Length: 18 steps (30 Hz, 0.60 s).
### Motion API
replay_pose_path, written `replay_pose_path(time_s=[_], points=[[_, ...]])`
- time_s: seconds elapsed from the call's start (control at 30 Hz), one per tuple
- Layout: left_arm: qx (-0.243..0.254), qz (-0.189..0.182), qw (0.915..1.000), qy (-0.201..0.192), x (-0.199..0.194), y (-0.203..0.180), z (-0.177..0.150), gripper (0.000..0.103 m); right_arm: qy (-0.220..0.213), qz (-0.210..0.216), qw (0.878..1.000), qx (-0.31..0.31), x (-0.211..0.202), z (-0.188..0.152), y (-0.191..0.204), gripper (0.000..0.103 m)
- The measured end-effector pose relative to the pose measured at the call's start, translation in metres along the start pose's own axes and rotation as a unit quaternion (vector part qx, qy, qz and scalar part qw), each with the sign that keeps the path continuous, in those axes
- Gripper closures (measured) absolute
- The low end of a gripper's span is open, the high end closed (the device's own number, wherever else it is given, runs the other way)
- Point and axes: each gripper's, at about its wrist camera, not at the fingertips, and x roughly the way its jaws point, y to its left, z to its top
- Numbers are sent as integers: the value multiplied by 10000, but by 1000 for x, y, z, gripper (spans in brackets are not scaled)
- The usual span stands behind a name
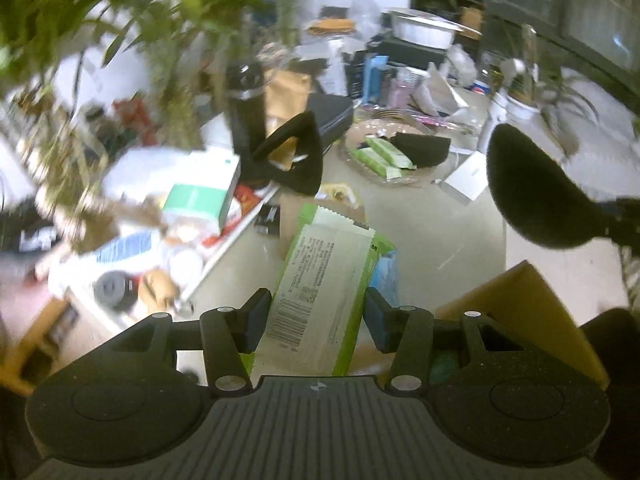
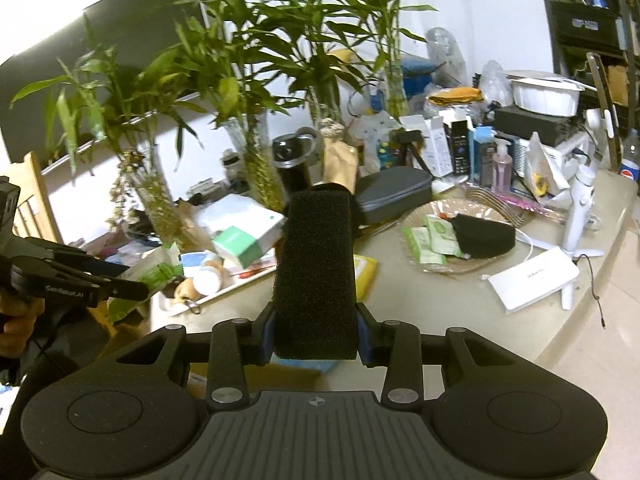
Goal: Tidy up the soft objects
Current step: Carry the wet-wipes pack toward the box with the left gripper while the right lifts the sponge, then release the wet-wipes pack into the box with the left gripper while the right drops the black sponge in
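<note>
Left gripper point(image 1: 318, 312): a green-and-white wet-wipe pack point(image 1: 320, 280) is clamped between the two blue pads, barcode side facing the camera, its far end projecting forward above the beige tabletop point(image 1: 440, 224). The same pack is seen from the side in the right wrist view point(image 2: 156, 272), at the tips of the left gripper's black fingers.

Right gripper point(image 2: 316, 332): a black foam block point(image 2: 314, 272) is pinched at its near end between the pads and stands out forward along the fingers. In the left wrist view the foam's rounded end point(image 1: 532, 184) is seen at the right edge, raised clear of the table.

A clear glass dish point(image 2: 492, 258) is noted further back on the table. In it are recorded several small green wipe packets point(image 2: 430, 240) and a second black foam piece point(image 2: 484, 234), touching one another.

Left of the dish: a grey zip case point(image 2: 394, 194), a black bottle point(image 2: 292, 168), vases of bamboo stems point(image 2: 256, 176) and a white tray point(image 2: 224, 292) of mixed clutter. A white flat box point(image 2: 532, 278) lies near the table's right edge. The left wrist view is blurred on its left side; detail there cannot be read.
</note>
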Motion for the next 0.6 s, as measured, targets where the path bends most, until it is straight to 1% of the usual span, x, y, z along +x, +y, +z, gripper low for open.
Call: replay_pose_path(time_s=[0.2,0.33,0.5,0.53,0.6], points=[[-600,-55,9980,188,-21,-3,-23,54,-39,166,9998,-101,-17,-6,19,61],[-1067,-124,9934,398,-29,0,-39,54,-48,240,9996,-107,-26,-11,25,61],[-1429,-109,9880,582,-32,1,-56,54,-40,335,9994,-91,-34,-17,31,61],[-1499,-81,9869,582,-32,2,-59,54,-33,363,9993,-81,-35,-18,32,61],[-1545,-205,9868,435,-34,2,-61,54,-17,405,9991,-81,-37,-21,34,61]])
